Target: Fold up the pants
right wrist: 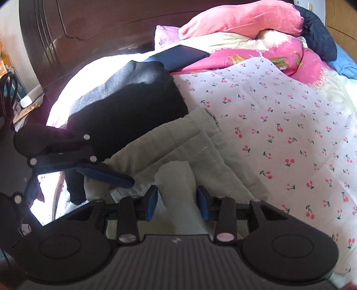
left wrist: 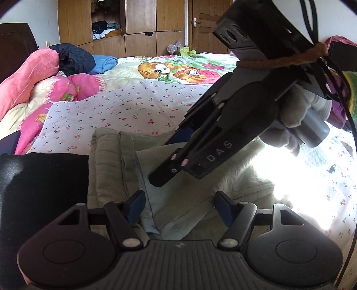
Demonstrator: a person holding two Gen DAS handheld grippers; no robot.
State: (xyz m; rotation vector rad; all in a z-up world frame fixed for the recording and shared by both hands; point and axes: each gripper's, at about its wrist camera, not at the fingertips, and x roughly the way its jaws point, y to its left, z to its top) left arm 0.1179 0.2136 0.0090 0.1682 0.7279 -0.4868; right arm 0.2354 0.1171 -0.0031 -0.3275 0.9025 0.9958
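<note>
Pale olive-green pants lie partly folded on the cherry-print sheet; in the right wrist view the pants run up and right from the gripper. My left gripper is open just above the pants, its blue pads on either side of a fold. My right gripper is open with a raised flap of the pants between its pads, not pinched. The right gripper also shows in the left wrist view, held by a gloved hand. The left gripper's blue finger shows in the right wrist view.
A black folded garment lies left of the pants, also in the left wrist view. Pink quilt, pink pillow, dark jacket and blue cloth sit beyond. Dark wooden headboard; wardrobe at the back.
</note>
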